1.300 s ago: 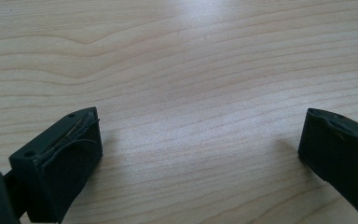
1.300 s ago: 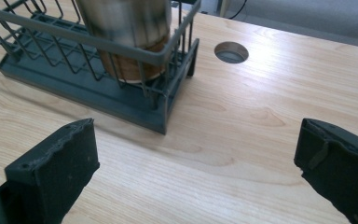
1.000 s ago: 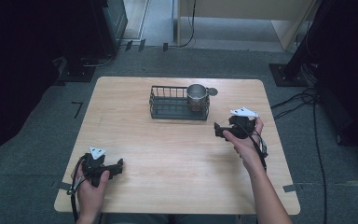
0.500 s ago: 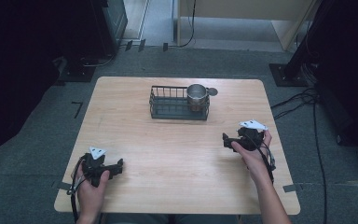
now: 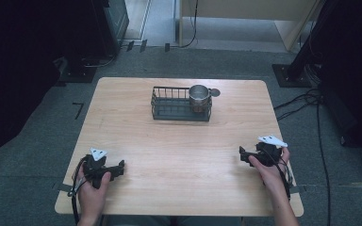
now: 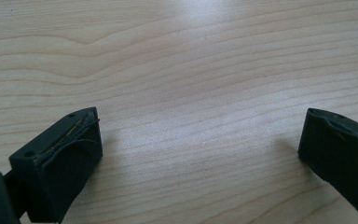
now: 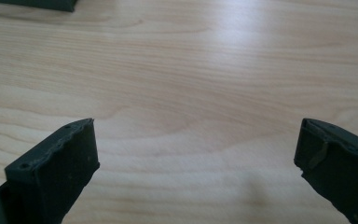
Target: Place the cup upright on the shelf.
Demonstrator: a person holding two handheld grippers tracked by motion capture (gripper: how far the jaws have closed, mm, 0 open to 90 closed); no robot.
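Since the earlier frames the right tool point(image 5: 244, 154) has drawn back from beside the wire basket point(image 5: 181, 113) toward the near right of the worktop point(image 5: 184, 155), while the left tool point(image 5: 118, 167) has kept its place at the near left. Both now sit low over bare wood, well apart from each other and from everything else.

Nearest the person, the left tool point(image 6: 200, 154) has its jaws spread wide with nothing between them, only wood grain. The right tool point(image 7: 196, 158) is spread just as wide and also empty; a dark edge at the top left of its view is probably the basket's base, though too little of it shows to be sure.

Farther off, near the far middle of the worktop, the basket stands with a metal cup point(image 5: 199, 96) upright in its right end. A small round grey thing point(image 5: 214, 92) lies just beside the cup outside the basket's rim; I cannot tell what it is.

With the cup seated in the basket and both tools empty, this looks like a retreat to rest. To do it well, I would keep both tools spread, bring them down flat and gently so the jaws do not scrape the wood, and keep the trailing cables clear of the basket so nothing tugs or tips the cup.
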